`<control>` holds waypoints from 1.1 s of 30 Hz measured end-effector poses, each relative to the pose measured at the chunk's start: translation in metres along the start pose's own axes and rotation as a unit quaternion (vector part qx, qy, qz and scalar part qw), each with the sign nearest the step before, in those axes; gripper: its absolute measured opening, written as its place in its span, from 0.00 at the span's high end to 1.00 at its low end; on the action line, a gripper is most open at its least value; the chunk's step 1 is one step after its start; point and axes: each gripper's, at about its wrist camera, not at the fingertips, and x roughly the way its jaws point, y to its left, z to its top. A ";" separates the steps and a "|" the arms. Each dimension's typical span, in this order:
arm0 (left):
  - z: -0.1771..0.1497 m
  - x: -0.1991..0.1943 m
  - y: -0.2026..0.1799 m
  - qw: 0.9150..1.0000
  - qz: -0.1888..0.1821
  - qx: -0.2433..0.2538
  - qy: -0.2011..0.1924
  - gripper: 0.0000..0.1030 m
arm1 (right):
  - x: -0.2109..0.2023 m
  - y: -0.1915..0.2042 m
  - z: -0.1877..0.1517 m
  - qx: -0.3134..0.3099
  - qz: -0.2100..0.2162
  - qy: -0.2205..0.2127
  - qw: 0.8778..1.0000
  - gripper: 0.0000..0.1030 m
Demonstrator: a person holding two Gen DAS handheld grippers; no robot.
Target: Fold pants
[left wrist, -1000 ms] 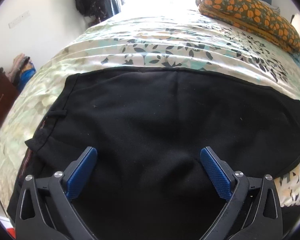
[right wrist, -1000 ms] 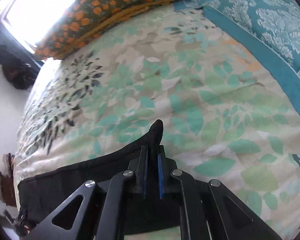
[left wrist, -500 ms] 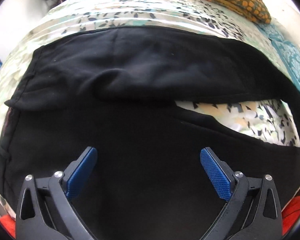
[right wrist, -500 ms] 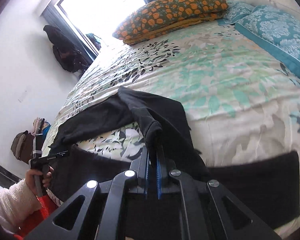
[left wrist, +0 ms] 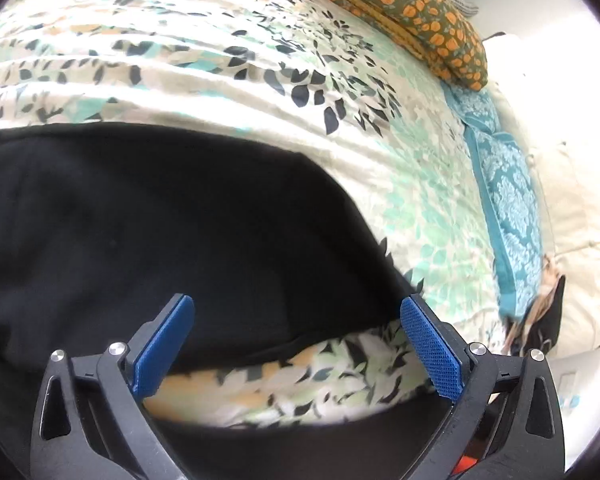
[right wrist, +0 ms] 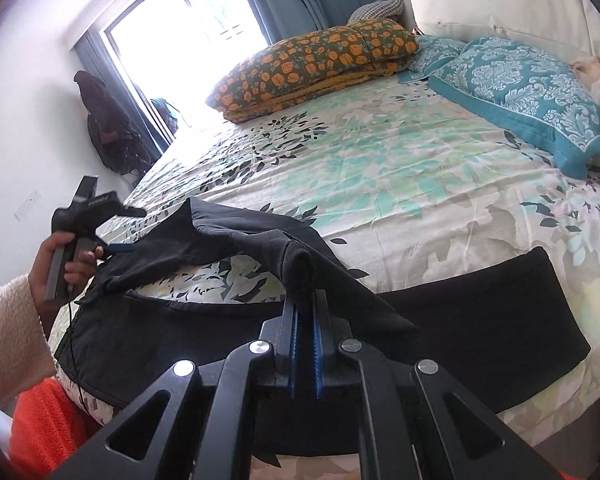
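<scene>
Black pants lie along the near edge of a floral bedsheet. One leg lies flat. The other leg is lifted off the sheet, its hem pinched in my right gripper, which is shut on it. In the left wrist view the lifted black leg hangs in front of my left gripper, whose blue fingers stand wide open and empty just above the cloth. The left gripper also shows at the left of the right wrist view, near the waist end.
An orange-flowered pillow and teal pillows lie at the bed's head by a white headboard. A window with blue curtains and a dark bag stand beyond the bed. An orange garment is at lower left.
My right gripper has lifted the leg hem up and back toward the near edge. The left gripper has turned to the right, staying open over the pants.
</scene>
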 end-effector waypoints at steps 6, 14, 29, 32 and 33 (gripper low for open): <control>0.034 0.036 -0.007 0.997 0.028 -0.066 0.004 0.01 | -0.019 0.003 -0.005 -0.029 -0.023 -0.025 0.999 0.94; 0.037 0.055 0.013 0.993 0.057 -0.098 0.032 0.95 | -0.043 -0.012 -0.009 -0.017 -0.038 -0.048 0.998 0.94; -0.203 -0.079 0.062 0.987 0.105 0.002 -0.118 0.94 | -0.008 -0.071 0.029 -0.106 -0.044 0.092 0.989 0.94; -0.238 -0.059 0.092 0.990 0.110 -0.033 -0.083 0.94 | 0.020 -0.107 -0.010 -0.017 -0.089 0.249 0.964 0.87; -0.242 -0.057 0.095 0.990 0.105 -0.037 -0.082 0.94 | 0.018 -0.116 -0.016 0.015 -0.094 0.264 0.960 0.87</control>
